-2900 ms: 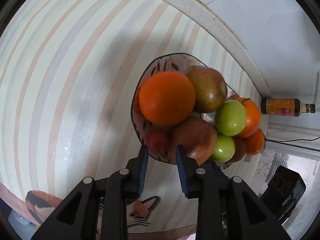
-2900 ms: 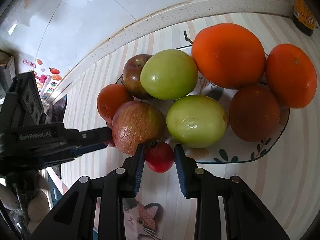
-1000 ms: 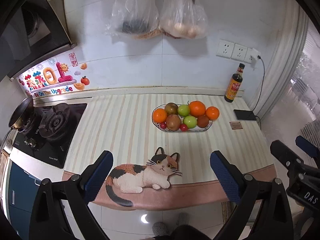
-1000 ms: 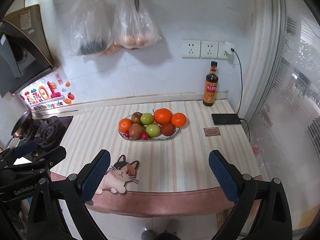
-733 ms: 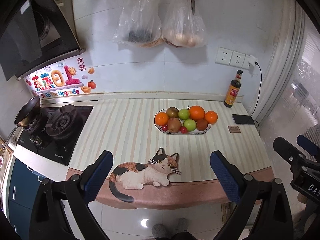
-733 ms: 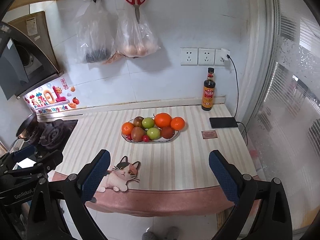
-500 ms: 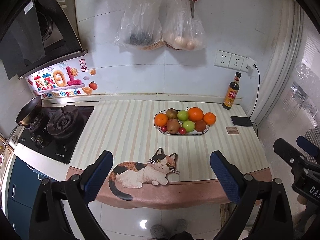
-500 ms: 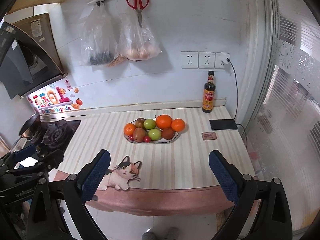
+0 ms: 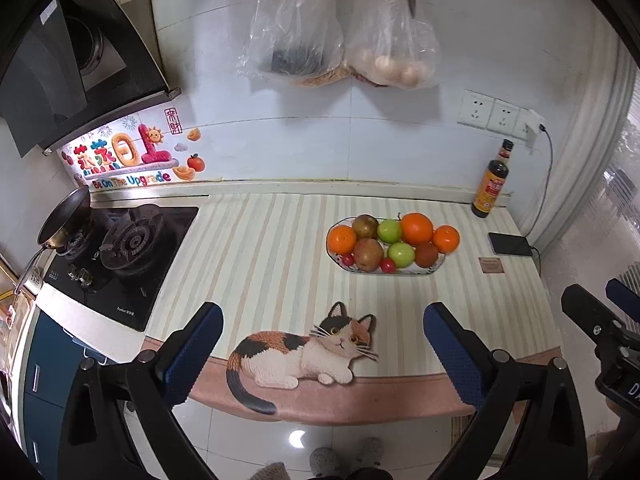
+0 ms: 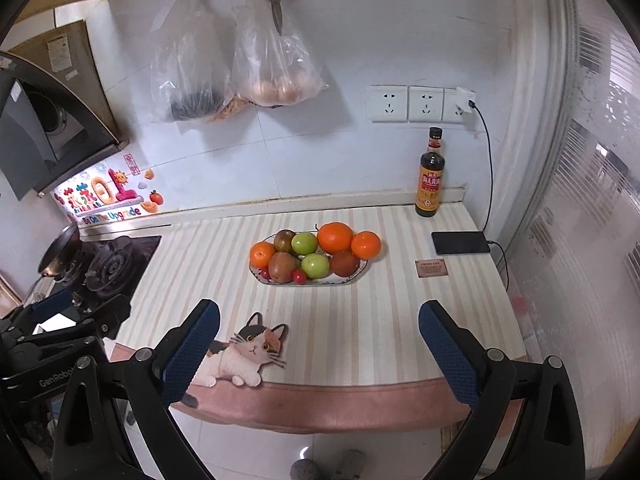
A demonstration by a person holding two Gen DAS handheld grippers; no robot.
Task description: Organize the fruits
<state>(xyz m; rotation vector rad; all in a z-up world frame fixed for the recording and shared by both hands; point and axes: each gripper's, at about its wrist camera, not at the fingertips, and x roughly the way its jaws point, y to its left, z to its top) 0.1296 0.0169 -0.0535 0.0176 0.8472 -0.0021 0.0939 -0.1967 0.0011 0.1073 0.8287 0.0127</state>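
Note:
A patterned oval plate (image 9: 434, 269) (image 10: 356, 275) sits on the striped counter and holds oranges (image 9: 417, 228) (image 10: 335, 237), green apples (image 9: 401, 254) (image 10: 315, 265), brownish fruits (image 9: 368, 254) (image 10: 282, 266) and small red tomatoes (image 9: 387, 265) (image 10: 299, 276). My left gripper (image 9: 318, 344) is wide open and empty, held well back from the counter's front edge. My right gripper (image 10: 319, 340) is also wide open and empty, equally far back. The left gripper's body shows at the lower left of the right wrist view.
A cat-shaped mat (image 9: 304, 350) (image 10: 244, 350) lies at the counter's front edge. A soy sauce bottle (image 10: 431, 174), a phone (image 10: 460, 242) on a charging cable and a small card (image 10: 431, 268) sit to the right. A gas stove (image 9: 124, 248) with a pan (image 9: 64, 218) stands left. Bags and scissors hang on the wall.
Both grippers have let go near the plate, opened wide and pulled far back from the counter. Over the last second the view keeps drifting slightly back and up.

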